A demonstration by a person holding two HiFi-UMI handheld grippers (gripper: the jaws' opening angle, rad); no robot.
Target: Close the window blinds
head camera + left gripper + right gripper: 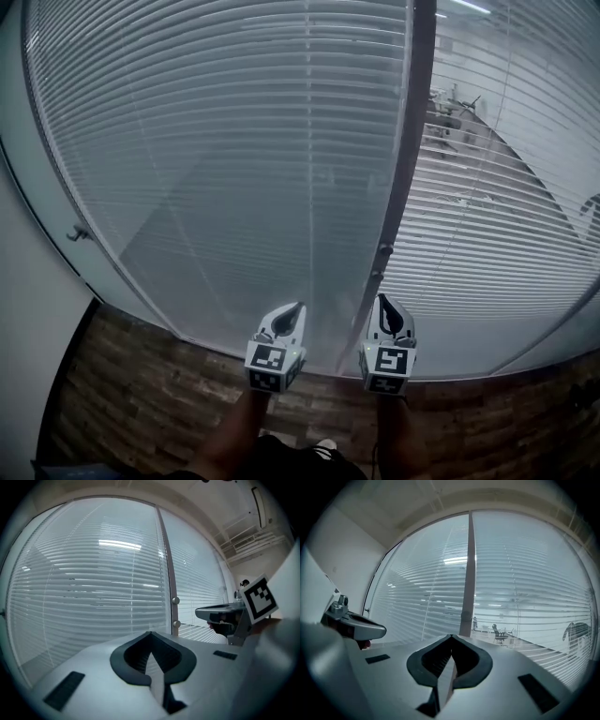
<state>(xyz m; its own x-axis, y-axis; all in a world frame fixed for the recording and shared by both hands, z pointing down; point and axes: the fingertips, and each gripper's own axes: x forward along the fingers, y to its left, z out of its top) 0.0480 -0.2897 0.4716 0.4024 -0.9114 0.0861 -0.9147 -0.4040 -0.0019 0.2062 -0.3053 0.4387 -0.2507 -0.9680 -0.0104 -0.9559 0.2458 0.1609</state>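
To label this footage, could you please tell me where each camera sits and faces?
Head view: on the head, looking steeply down at blinds and floor; forearms, left gripper, right gripper show.
Left gripper view: on that gripper, facing the blinds; its shut jaws, right gripper beside.
Right gripper view: likewise; its shut jaws, left gripper beside.
All share the dark post between the blinds.
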